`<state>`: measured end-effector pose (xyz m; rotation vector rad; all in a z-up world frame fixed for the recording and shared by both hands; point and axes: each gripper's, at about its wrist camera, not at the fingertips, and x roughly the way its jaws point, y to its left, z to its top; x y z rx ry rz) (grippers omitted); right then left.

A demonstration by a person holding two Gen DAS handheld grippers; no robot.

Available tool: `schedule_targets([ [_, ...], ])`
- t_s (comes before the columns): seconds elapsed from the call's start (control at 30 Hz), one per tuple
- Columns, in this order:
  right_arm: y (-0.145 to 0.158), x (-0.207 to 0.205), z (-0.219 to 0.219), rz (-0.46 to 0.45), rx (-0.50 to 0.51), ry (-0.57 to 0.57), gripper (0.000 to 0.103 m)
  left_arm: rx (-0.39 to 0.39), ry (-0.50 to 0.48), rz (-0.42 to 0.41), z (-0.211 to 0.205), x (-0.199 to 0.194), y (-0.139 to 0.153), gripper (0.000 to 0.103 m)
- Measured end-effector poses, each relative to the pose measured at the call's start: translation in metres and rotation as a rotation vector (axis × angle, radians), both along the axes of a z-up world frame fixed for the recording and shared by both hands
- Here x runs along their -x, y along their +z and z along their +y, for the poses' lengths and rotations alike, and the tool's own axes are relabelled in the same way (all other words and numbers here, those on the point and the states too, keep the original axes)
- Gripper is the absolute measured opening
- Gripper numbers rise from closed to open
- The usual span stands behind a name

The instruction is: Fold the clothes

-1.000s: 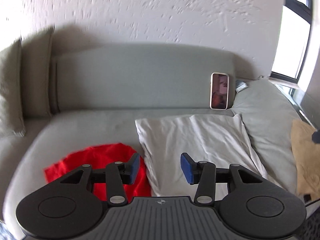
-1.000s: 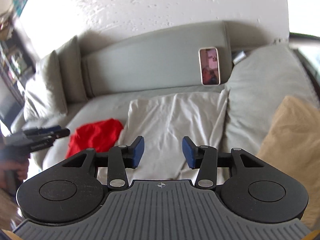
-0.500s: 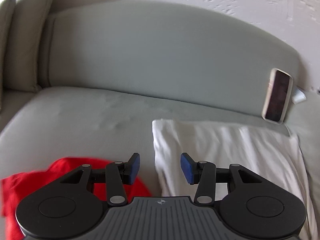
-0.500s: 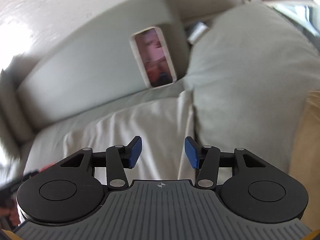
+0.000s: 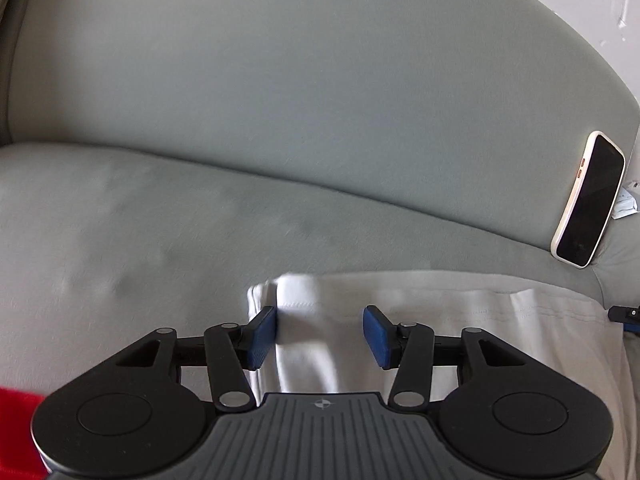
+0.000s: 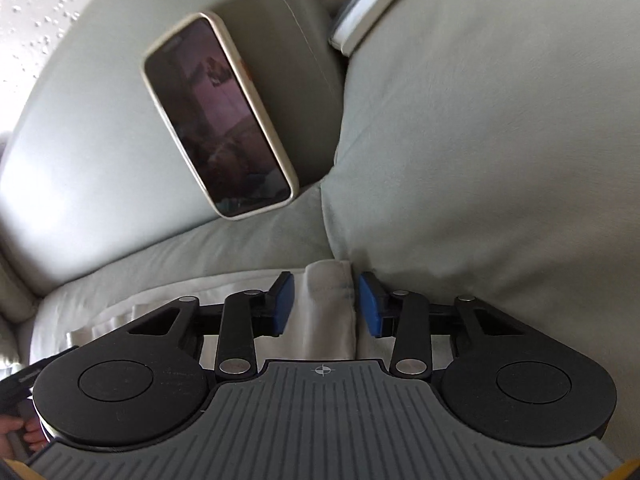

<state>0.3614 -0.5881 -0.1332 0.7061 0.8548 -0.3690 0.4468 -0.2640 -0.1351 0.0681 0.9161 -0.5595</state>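
Writing: none legible in either view. Only mark is a small round crosshair emblem on each tool's grey ribbed housing.

Left tool (image 5: 320,336): blue pads apart, not pressing anything. The far left corner of the white garment (image 5: 460,320) lies between them, cloth just beside the left pad; motion blur makes contact there impossible to judge. Garment is spread flat on the grey sofa (image 5: 160,240) seat, running from 12 to 3 o'clock of this tool.

Right tool (image 6: 323,304): jaws closing. A raised fold at the garment's (image 6: 326,300) far right corner stands between the pads, with slim gaps visible on both sides. Large grey cushion (image 6: 500,140) touches the right pad's side, at 1 to 3 o'clock.

Left view only: a scrap of red cloth (image 5: 16,432) at 8 o'clock, and bare seat at 10 o'clock. The right tool's tip shows at its 3 o'clock edge.

Right view only: a small white-edged object (image 6: 366,16) wedged behind the cushion at 12 o'clock, and a hand (image 6: 18,436) at 8 o'clock.

Both views: a phone (image 6: 218,116) in a pale case, leaning on the sofa back, screen dim.
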Motion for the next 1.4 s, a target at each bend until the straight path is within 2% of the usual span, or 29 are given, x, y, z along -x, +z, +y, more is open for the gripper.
schedule_targets([
  [0.03,-0.001,-0.003,-0.001,0.01,0.002,-0.003,0.027,-0.024,-0.003,-0.022,-0.004,0.002,0.002,0.029],
  [0.07,-0.003,-0.005,-0.001,0.023,0.009,-0.007,0.011,-0.051,-0.005,-0.045,-0.007,0.005,0.005,0.002],
  [0.13,-0.002,-0.006,-0.002,0.023,0.015,-0.024,0.005,-0.054,-0.023,-0.075,-0.006,0.012,0.014,0.001],
  [0.27,0.018,0.005,0.007,-0.013,0.076,-0.054,0.004,-0.013,-0.018,-0.125,0.009,0.035,0.043,0.001],
  [0.4,0.056,0.025,0.016,-0.046,0.091,-0.082,0.004,0.018,0.005,-0.152,0.029,0.064,0.076,0.001],
  [0.53,0.107,0.054,0.028,-0.075,0.087,-0.11,0.004,0.055,0.033,-0.16,0.058,0.101,0.113,0.001],
  [0.67,0.151,0.105,0.049,-0.122,0.075,-0.124,0.004,0.09,0.055,-0.162,0.097,0.151,0.143,0.001],
  [0.77,0.172,0.156,0.071,-0.162,0.059,-0.115,0.004,0.111,0.06,-0.151,0.128,0.191,0.158,0.001],
  [0.93,0.186,0.244,0.109,-0.189,0.024,-0.073,0.004,0.091,0.046,-0.127,0.174,0.253,0.157,0.001],
  [1.1,0.169,0.324,0.143,-0.176,0.004,-0.044,0.004,0.059,0.064,-0.068,0.201,0.311,0.121,0.001],
  [1.23,0.122,0.366,0.157,-0.101,-0.029,-0.072,0.004,-0.002,0.062,-0.031,0.204,0.341,0.086,0.001],
  [1.33,0.088,0.387,0.164,-0.035,-0.047,-0.094,0.004,-0.071,0.076,0.009,0.206,0.36,0.066,0.009],
  [1.37,0.079,0.391,0.169,-0.004,-0.038,-0.08,0.006,-0.08,0.09,0.019,0.209,0.365,0.065,0.014],
  [1.4,0.073,0.397,0.173,0.024,-0.036,-0.074,0.021,-0.077,0.109,0.003,0.214,0.373,0.067,0.018],
])
